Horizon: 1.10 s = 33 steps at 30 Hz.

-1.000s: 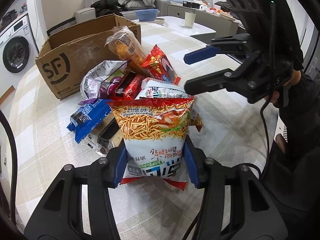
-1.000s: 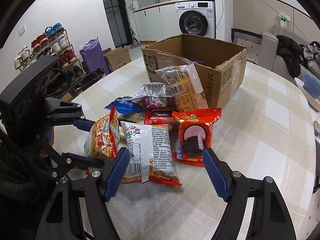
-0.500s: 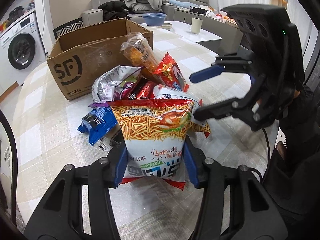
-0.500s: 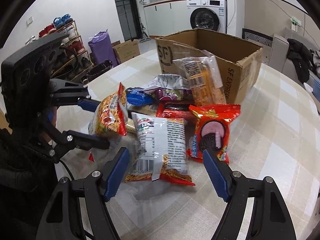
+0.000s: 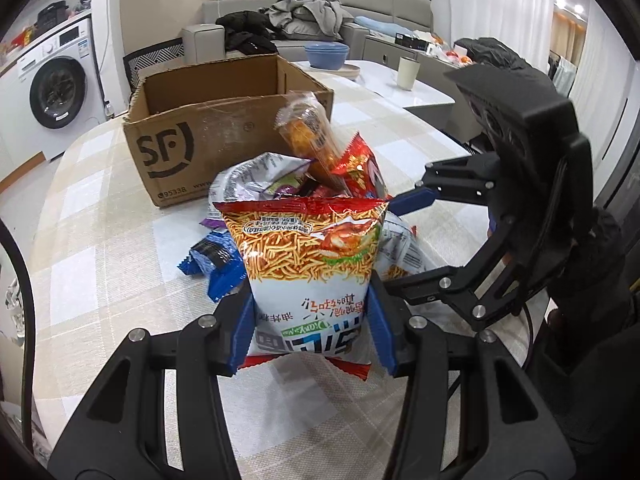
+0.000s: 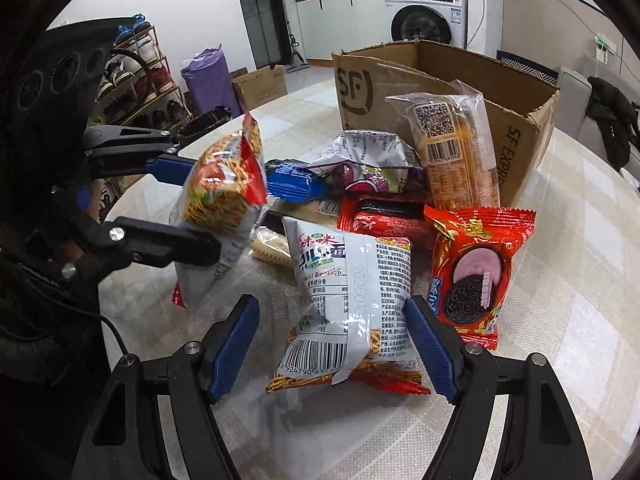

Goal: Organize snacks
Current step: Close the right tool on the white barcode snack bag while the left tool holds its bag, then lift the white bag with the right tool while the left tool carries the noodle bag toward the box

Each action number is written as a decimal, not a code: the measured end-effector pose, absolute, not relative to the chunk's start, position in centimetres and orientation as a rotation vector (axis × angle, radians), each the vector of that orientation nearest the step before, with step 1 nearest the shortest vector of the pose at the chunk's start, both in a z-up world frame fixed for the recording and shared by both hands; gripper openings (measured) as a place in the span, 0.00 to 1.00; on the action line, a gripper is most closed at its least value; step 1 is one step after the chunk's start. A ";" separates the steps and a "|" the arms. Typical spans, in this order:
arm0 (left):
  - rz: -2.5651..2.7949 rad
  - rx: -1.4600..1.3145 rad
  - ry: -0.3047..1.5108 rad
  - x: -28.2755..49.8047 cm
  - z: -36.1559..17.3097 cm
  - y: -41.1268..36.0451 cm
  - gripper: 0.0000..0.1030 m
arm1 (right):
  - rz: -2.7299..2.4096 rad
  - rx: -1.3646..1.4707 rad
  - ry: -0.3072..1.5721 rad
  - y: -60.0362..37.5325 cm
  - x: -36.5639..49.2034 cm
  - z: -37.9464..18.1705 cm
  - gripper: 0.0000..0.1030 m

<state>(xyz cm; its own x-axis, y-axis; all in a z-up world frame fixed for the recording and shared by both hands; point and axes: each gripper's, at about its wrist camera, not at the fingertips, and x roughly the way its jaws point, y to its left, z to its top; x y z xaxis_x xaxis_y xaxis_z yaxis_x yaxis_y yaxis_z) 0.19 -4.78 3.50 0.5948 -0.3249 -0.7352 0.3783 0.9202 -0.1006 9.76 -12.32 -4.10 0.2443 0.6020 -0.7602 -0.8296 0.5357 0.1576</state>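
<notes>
Round table with a pale checked cloth point(image 5: 100, 248) carries everything. Open brown cardboard box marked SF point(image 5: 224, 120) stands at its far side, flaps up, nothing visible inside from either view; likely the destination, and the landmark here.

Snack heap lies against the box's near wall: tall clear-wrapped orange biscuit sleeve point(image 6: 456, 152) leaning on the cardboard, silver-and-purple crinkled bag point(image 6: 368, 160) beside it, red cookie packet with a dark sandwich biscuit printed on it point(image 6: 472, 276) nearer the cameras.

Left gripper point(image 5: 312, 320) has its blue pads pressed into the lower half of a white-and-red noodle-snack bag point(image 5: 308, 256), held upright and clear of the cloth in front of the heap (low grip probably keeps the puffed top from bursting).

Right gripper point(image 6: 332, 344) stands wide apart, straddling a second white noodle-snack bag lying barcode-up point(image 6: 352, 300) nearest of all from the box; right pad is touching the bag's edge, left pad apart. Nothing gripped yet.

Against a second ago: left bag sits higher and the box looms closer; right gripper has dropped forward around its bag.
</notes>
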 end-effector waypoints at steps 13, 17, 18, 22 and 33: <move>-0.377 0.029 0.813 0.0 4.4 -3.8 0.45 | 0.956 -0.305 0.872 -11.8 10.5 -4.5 0.54; -0.369 0.017 0.798 -0.1 4.8 -3.5 0.45 | 0.965 -0.307 0.850 -12.0 10.2 -3.9 0.52; -0.368 0.014 0.793 -0.1 4.9 -3.4 0.45 | 0.971 -0.305 0.845 -12.1 10.2 -3.8 0.51; -0.357 -0.002 0.775 -0.3 5.3 -3.0 0.45 | 1.002 -0.294 0.804 -12.3 9.6 -3.1 0.49; -0.271 -0.010 0.711 -1.0 7.0 -2.3 0.45 | 1.035 -0.177 0.712 -14.2 9.6 -0.5 0.49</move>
